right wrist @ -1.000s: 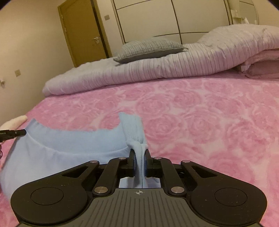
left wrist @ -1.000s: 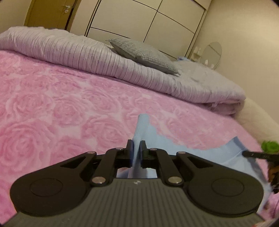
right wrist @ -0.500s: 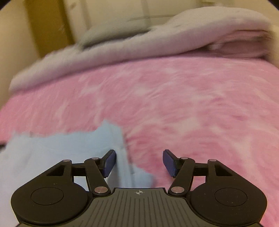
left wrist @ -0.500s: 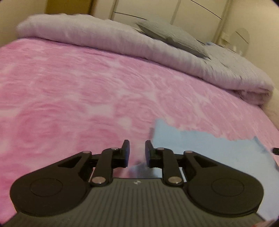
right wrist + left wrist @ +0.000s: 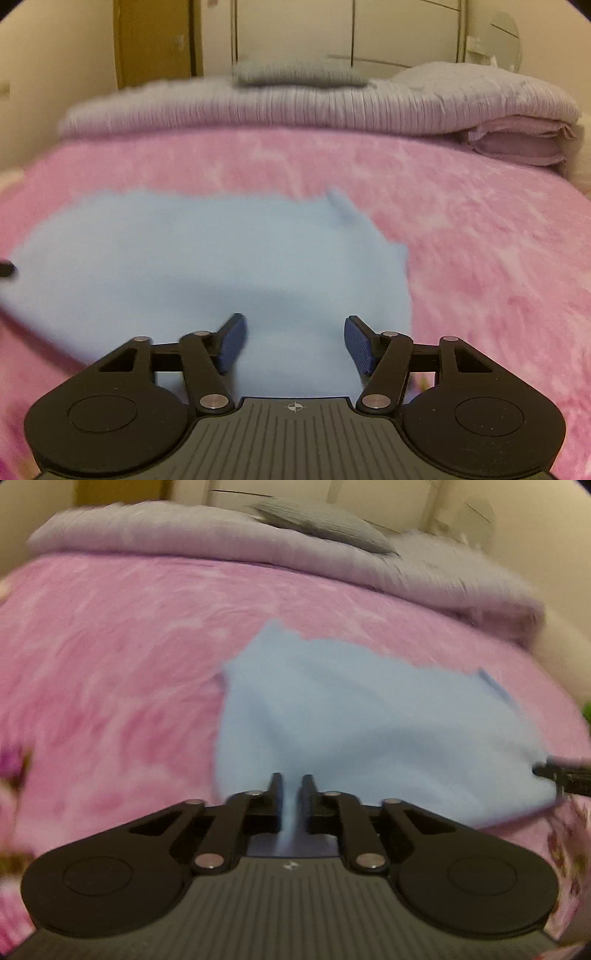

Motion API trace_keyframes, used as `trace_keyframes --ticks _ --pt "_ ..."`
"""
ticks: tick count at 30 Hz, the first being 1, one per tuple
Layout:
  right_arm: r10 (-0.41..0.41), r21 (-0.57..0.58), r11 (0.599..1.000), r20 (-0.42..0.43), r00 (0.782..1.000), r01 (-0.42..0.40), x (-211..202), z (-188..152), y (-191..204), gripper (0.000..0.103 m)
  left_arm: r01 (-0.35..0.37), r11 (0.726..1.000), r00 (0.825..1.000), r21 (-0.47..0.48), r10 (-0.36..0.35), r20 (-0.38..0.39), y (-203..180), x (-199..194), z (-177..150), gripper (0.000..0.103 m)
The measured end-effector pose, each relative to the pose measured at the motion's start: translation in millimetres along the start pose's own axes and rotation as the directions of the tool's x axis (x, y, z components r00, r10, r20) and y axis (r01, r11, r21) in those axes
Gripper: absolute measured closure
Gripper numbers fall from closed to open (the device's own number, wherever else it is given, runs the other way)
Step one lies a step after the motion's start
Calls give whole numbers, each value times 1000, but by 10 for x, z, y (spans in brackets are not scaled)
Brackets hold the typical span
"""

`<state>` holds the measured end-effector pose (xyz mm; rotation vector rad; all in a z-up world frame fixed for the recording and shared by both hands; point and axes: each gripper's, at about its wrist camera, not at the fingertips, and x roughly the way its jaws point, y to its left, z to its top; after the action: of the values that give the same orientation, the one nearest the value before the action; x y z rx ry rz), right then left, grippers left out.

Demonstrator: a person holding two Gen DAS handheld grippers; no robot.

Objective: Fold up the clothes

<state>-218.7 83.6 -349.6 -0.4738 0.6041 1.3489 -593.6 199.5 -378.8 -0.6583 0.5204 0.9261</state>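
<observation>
A light blue garment lies spread on the pink bed, also wide across the right wrist view. My left gripper is at its near edge, jaws closing, with a thin fold of the blue cloth pinched between them. My right gripper stands open above the garment's near right part; blue cloth shows between the pads, which do not press on it. Both views are motion-blurred. A dark tip of the other gripper shows at the right edge of the left wrist view and at the left edge of the right wrist view.
A pink rose-patterned blanket covers the bed. A folded lilac duvet with a grey pillow lies along the far side. Behind stand white wardrobe doors, a wooden door and a round mirror.
Both grippers let go of the raised garment edge and drew back toward its near side. The garment now lies flat. The left has closed on a near fold; the right stays wide.
</observation>
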Motion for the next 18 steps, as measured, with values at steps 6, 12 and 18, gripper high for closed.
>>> trace_keyframes --ticks 6,12,18 --pt "-81 148 985 -42 996 87 -110 -27 -405 44 -87 996 996 17 87 -19 47 -199 58 101" --pt "-70 172 983 42 997 62 -384 283 -298 44 7 994 1000 111 -9 17 -393 -120 344 100" --pt "-18 69 997 37 999 15 10 432 46 44 19 977 999 214 -12 -36 -777 531 364 95"
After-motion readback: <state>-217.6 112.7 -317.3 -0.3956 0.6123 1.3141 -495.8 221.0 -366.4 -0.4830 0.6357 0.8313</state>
